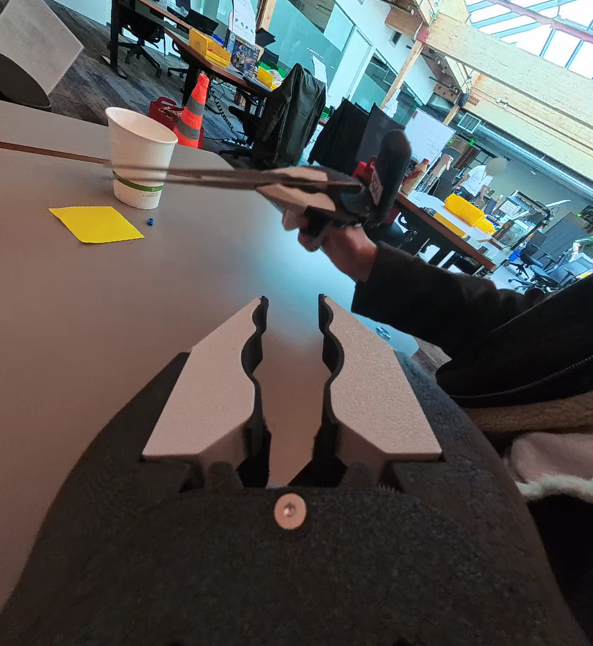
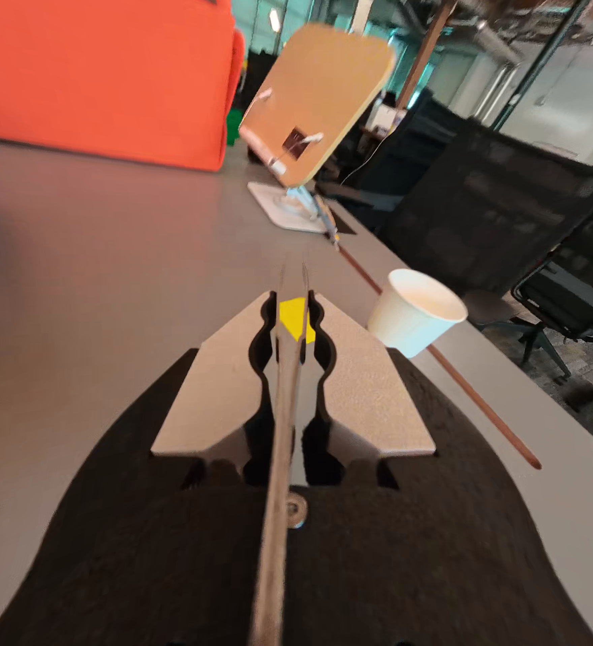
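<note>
My left gripper [image 1: 293, 300] is open and empty, low over the grey table [image 1: 43, 314]. My right gripper [image 2: 292, 297] is shut on long metal tweezers [image 2: 281, 419] that reach forward past its fingertips, tips slightly apart. In the left wrist view a hand holds the right gripper [image 1: 270, 181], and the tweezers [image 1: 200, 173] point left across the front of a white paper cup [image 1: 141, 157]. A yellow sticky note [image 1: 95, 223] lies flat near the cup, with a tiny blue piece [image 1: 150, 221] beside it. The note [image 2: 293, 316] shows between the tweezer arms, the cup [image 2: 413, 314] to the right.
A thin brown strip [image 2: 462, 384] runs across the table past the cup. A tan board on a white stand [image 2: 316, 105] and a large orange block [image 2: 95, 77] stand at the far side. An orange cone [image 1: 193, 112], chairs and desks lie beyond the table edge. The gap from one gripper's tips to the other's is roughly 25 cm.
</note>
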Motion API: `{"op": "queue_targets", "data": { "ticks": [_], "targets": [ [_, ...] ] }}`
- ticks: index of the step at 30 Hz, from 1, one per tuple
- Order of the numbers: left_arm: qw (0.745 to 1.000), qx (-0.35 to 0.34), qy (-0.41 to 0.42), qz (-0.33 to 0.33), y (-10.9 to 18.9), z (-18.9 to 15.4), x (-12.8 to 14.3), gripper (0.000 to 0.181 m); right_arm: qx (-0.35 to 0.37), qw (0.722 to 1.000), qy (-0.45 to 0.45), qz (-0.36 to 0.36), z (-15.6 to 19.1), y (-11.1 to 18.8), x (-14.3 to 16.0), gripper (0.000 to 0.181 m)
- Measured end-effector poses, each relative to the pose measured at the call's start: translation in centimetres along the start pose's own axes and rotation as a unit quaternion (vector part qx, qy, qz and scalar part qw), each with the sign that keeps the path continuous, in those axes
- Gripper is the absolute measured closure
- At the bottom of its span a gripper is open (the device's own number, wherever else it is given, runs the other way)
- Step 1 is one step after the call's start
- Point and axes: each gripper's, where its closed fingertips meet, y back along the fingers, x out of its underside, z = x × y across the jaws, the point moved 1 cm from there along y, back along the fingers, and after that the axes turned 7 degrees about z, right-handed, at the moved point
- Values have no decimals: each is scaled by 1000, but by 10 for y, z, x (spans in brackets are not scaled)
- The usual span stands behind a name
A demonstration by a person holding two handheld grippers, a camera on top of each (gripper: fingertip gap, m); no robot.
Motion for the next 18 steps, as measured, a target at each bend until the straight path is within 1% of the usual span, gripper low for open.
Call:
{"op": "queue_targets", "data": {
  "ticks": [3,7,12,15,18],
  "targets": [
    [1000,2,-2,-2,1,-2,-1,152,-15,999,22,33,18,-14,19,165],
    [1000,0,-7,0,1,-3,0,152,-25,996,56,70,25,-26,39,165],
    [1000,3,-5,2,0,-3,0,152,-19,994,71,84,26,-37,48,165],
    [1000,1,-9,-1,0,-4,-1,152,-20,995,52,79,24,-41,49,165],
    [1000,0,-9,1,0,-3,0,152,-21,995,38,85,20,-43,51,170]
  ]
}}
